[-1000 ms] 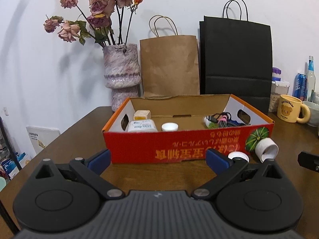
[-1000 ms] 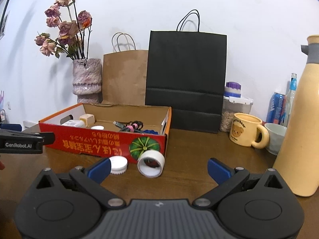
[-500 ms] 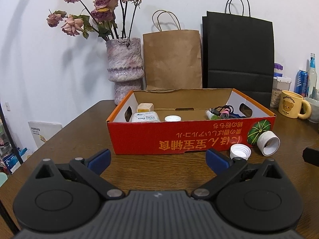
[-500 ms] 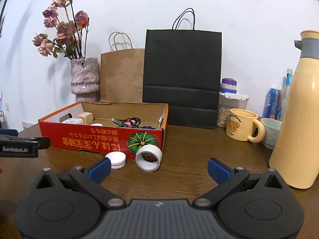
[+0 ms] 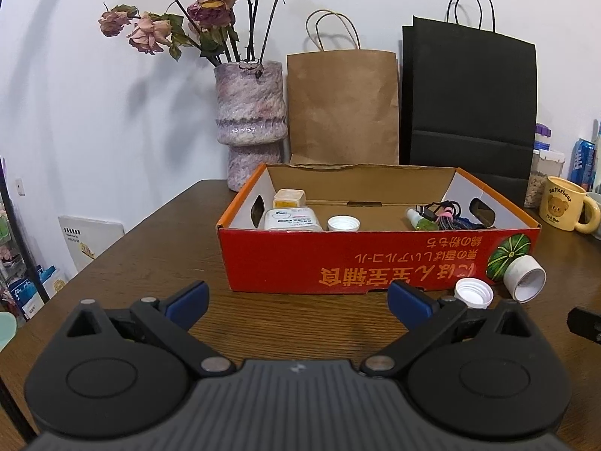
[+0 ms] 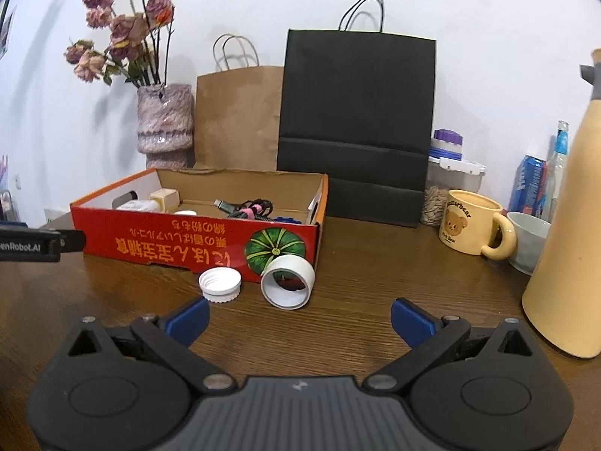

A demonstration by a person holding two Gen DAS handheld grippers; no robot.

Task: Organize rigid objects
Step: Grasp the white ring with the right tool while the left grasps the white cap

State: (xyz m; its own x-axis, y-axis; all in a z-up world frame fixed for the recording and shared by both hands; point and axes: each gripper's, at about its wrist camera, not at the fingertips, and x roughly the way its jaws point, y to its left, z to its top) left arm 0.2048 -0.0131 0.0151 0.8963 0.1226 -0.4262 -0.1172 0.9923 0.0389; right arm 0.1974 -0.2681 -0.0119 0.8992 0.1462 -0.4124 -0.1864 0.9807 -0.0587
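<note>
On dark wood table [image 5: 150, 248]: red box [image 5: 375, 255], bags vs white wall [image 5: 75, 112]; both tools released, empty.

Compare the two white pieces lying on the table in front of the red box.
The ribbed cap sits flat with its open side up; the smooth ring lies tipped on its side, its opening facing the camera. The ribbed cap is low and wide, the smooth ring taller. The smooth ring leans against the red box; the ribbed cap sits just clear. Both are white and round.
</note>
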